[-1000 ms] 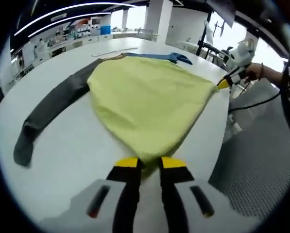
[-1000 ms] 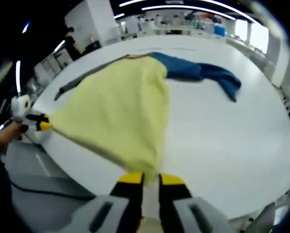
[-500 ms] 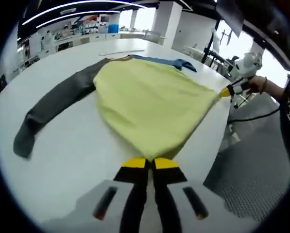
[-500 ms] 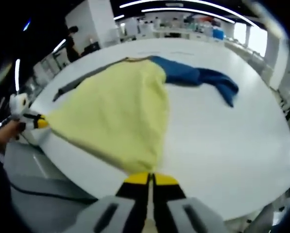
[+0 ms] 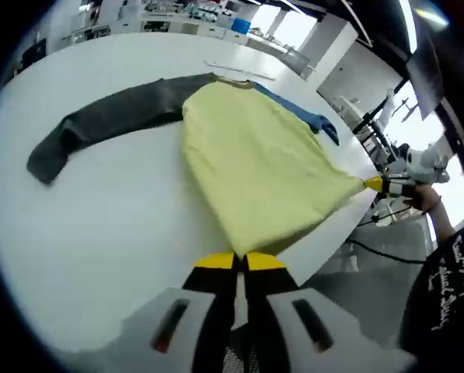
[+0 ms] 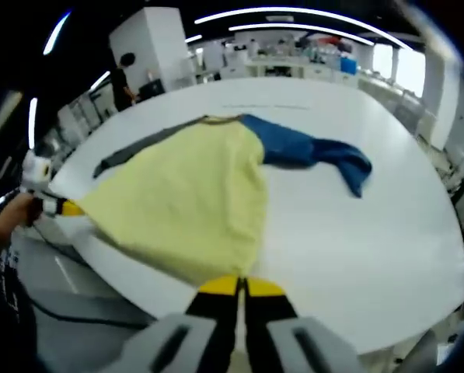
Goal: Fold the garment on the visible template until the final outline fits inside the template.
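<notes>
Both my claws (image 5: pixel 240 260) (image 6: pixel 240 286) stay clamped shut on the shirt (image 5: pixel 255 167) hem corners. I have drawn the hem nearer across the counter (image 5: pixel 99 217), stretching it flat; folding has yet to begin.

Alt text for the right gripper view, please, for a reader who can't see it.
The right gripper, jaws shut, pinches a bottom corner of a yellow garment spread on a white table. A blue sleeve lies to the right; the left gripper holds the other corner at the table's left edge.
</notes>
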